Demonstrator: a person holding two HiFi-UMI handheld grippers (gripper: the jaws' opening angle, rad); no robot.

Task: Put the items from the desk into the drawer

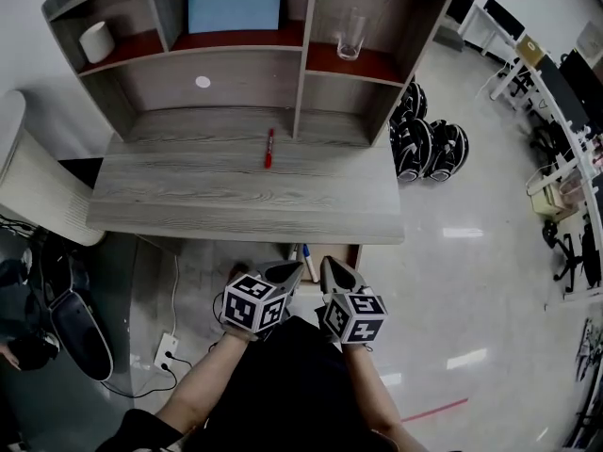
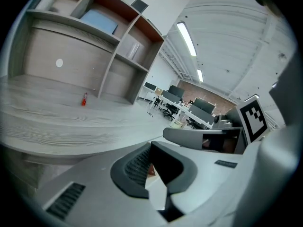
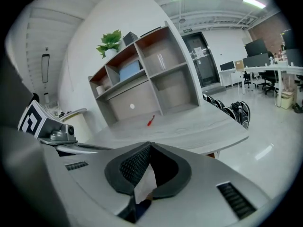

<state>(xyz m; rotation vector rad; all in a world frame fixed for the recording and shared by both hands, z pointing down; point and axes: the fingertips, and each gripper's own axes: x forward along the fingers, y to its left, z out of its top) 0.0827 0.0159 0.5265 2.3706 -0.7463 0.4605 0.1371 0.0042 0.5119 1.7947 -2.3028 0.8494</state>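
A red pen (image 1: 269, 147) lies on the grey wooden desk (image 1: 188, 196), near the back below the shelf divider. It also shows small and far off in the left gripper view as the red pen (image 2: 84, 99) and in the right gripper view as the red pen (image 3: 149, 120). Both grippers hang side by side below the desk's front edge, close to my body. My left gripper (image 1: 294, 270) is shut with nothing in it, and so is my right gripper (image 1: 327, 265). A brown drawer edge (image 1: 353, 251) peeks out under the desk front, with a thin pale stick (image 1: 307, 254) beside it.
The hutch holds a white cup (image 1: 96, 40), a blue box (image 1: 234, 0) and a clear glass (image 1: 350, 34). A white chair (image 1: 28, 191) stands at the left. Dark helmets (image 1: 429, 144) lie on the floor at the right, and a power strip (image 1: 166, 350) at the lower left.
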